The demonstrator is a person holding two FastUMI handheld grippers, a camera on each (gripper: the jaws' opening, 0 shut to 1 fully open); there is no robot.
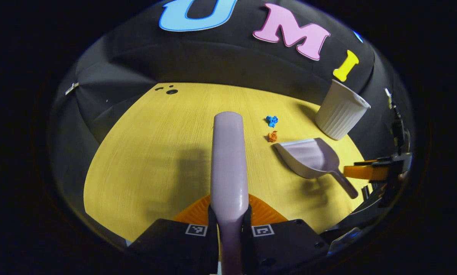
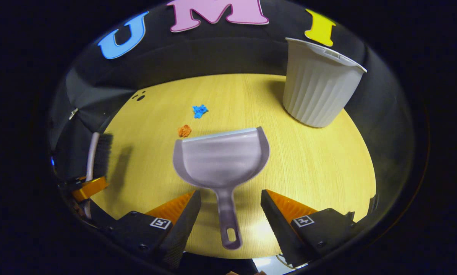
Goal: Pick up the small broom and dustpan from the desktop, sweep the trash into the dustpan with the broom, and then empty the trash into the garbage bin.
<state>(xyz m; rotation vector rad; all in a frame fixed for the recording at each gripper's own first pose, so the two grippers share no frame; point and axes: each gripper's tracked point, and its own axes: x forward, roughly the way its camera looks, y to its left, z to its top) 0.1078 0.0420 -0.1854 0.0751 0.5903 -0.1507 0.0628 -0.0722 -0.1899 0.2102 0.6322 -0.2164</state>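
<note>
My left gripper is shut on the pale lilac small broom, which points away over the yellow desktop. In the right gripper view the broom shows dark bristles and hangs above the table at the far left. The lilac dustpan lies flat, mouth toward the trash. Its handle runs between the fingers of my right gripper, which is open and apart from it. A blue paper scrap and an orange scrap lie just beyond the dustpan's left corner.
A white ribbed garbage bin stands upright at the back right of the table, close behind the dustpan. Small dark holes mark the far left of the desktop. The black cloth wall encloses the table's back and sides.
</note>
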